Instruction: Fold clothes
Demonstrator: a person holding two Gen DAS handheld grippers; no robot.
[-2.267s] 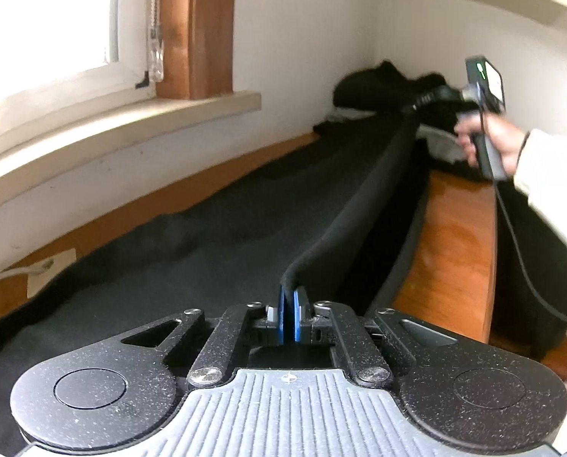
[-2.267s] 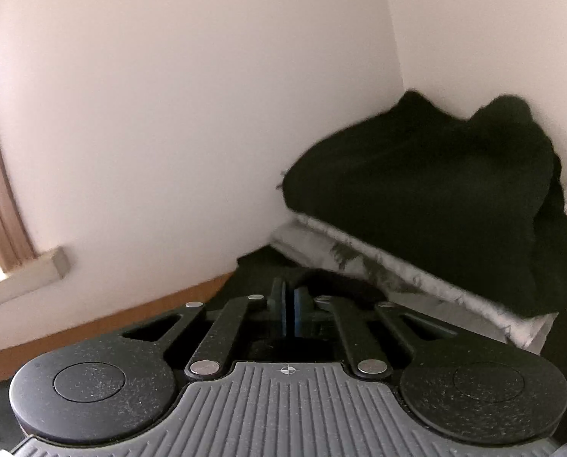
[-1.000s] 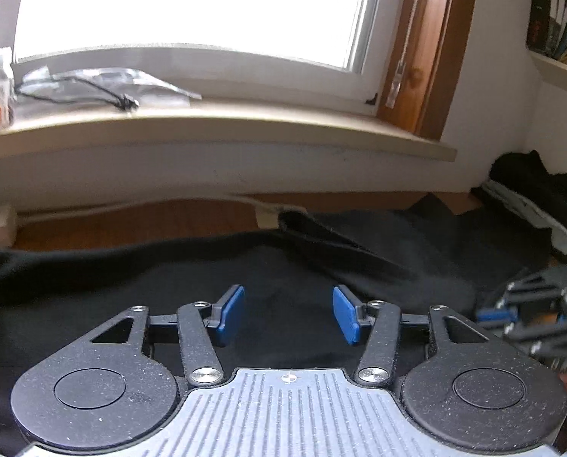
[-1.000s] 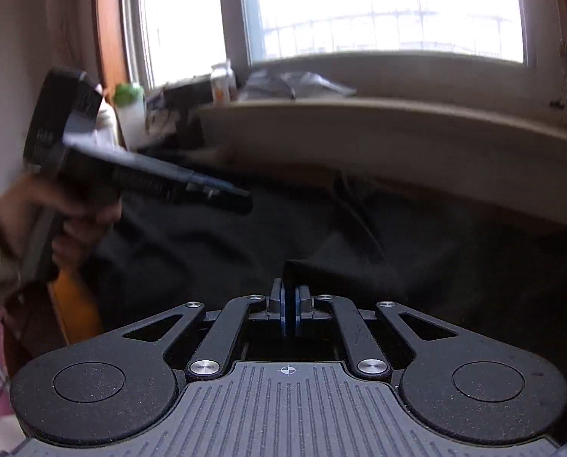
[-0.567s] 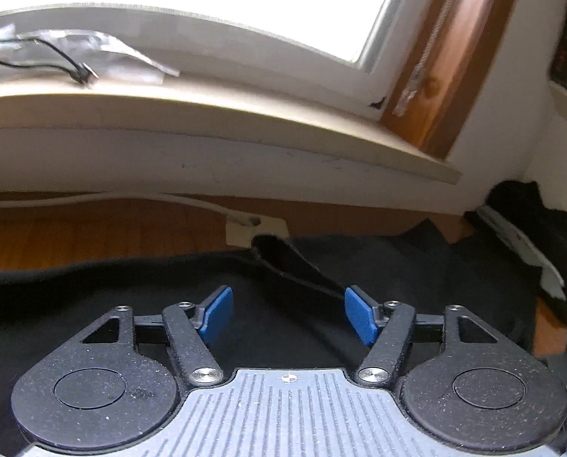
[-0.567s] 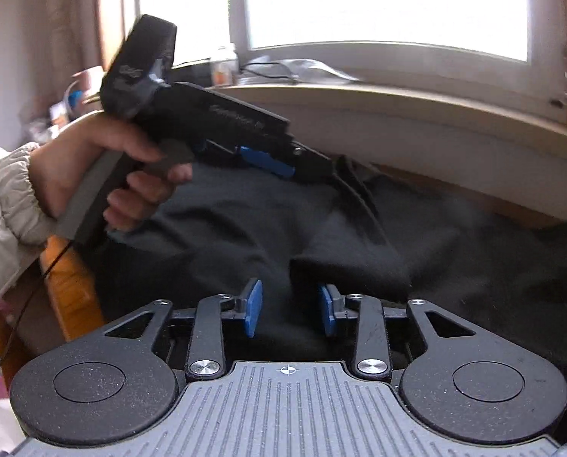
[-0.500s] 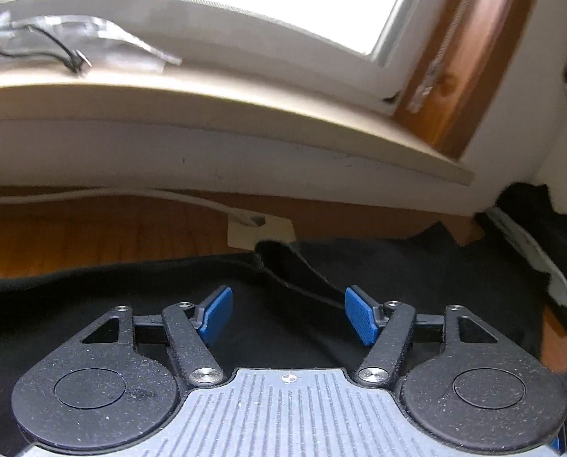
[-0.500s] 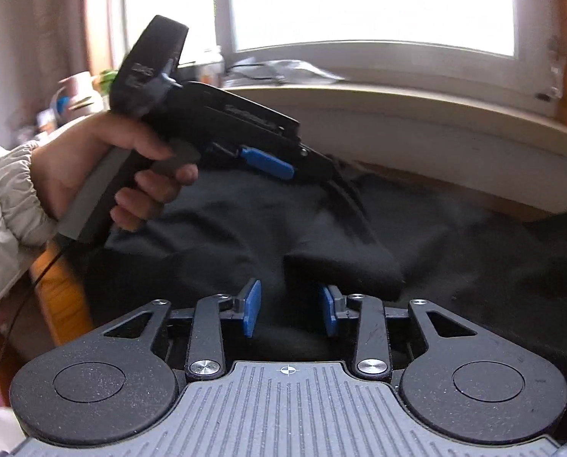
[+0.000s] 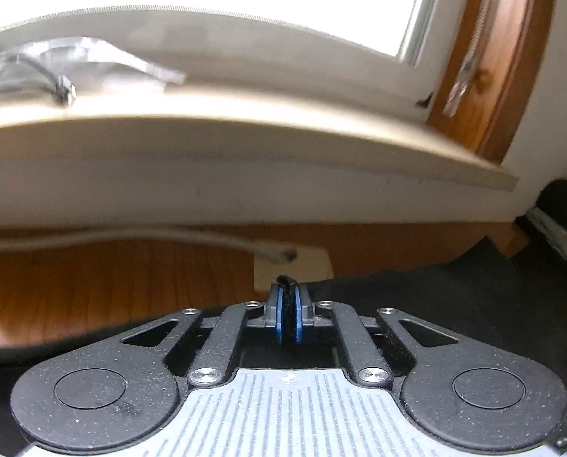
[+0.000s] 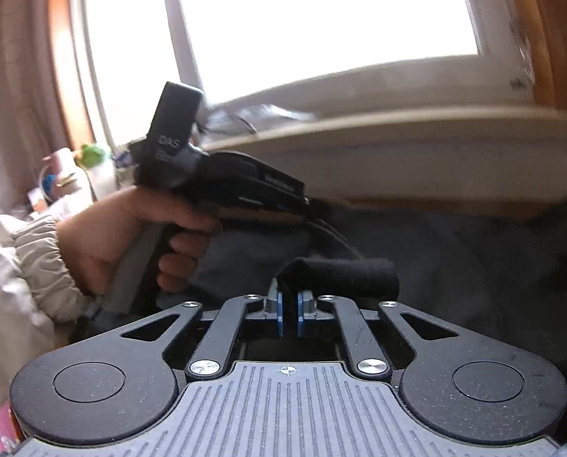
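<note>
Your left gripper (image 9: 287, 318) had its jaws just closed, pinching a thin edge of the black garment (image 9: 454, 297); a sliver of fabric poked out above the blue pads (image 9: 279, 320). Your right gripper (image 10: 289, 314) also had its jaws just closed, pinching a rolled fold of the same cloth, pads not quite meeting. The garment lay spread across the wooden desk (image 9: 112, 270) under the windowsill (image 9: 245, 129). From the right wrist view, your left hand (image 10: 138, 236) was wrapped around the other gripper's handle, its nose down at the garment's far edge. A white socket plate (image 9: 293, 266) sat just behind the left pinch point.
</note>
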